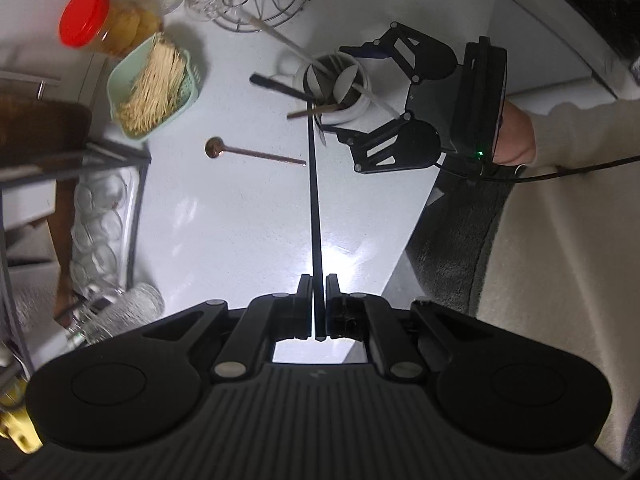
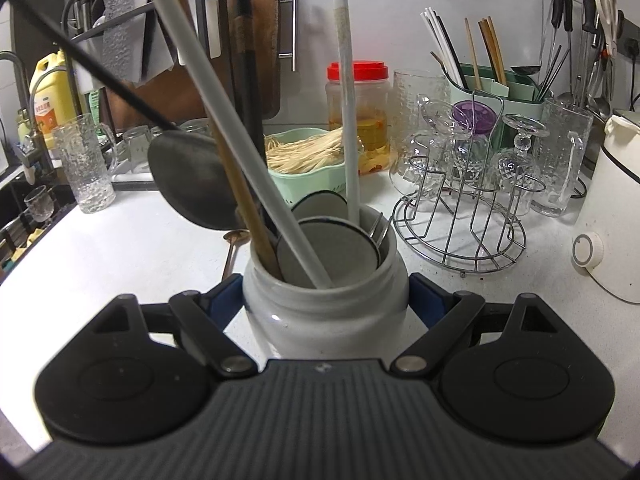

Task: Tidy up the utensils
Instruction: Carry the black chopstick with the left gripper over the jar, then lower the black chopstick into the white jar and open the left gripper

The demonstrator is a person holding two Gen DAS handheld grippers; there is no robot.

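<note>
The left gripper (image 1: 319, 306) is clenched on the thin black handle of a ladle (image 1: 315, 216), gripped close to its end and pointing steeply down at the white counter (image 1: 240, 216). From the right wrist view, the ladle's dark bowl (image 2: 188, 184) hangs just beside the jar (image 2: 326, 312), above the rim and not yet inside. The handle looks stiff, slim and smooth, so I judge it light but apt to swivel between the pads; a hold nearer the middle would steady the bowl. The right gripper (image 2: 326, 300) grasps the jar at its shoulder, blue pads on either side. The jar looks glazed, heavy and slippery, already holding white, wooden and dark utensils. Farther out, a copper spoon (image 1: 256, 153) lies loose on the counter, well apart from the jar. Beyond it stand a green tub (image 1: 154, 88) of sticks and a red-lidded jar (image 1: 102, 22).
</note>
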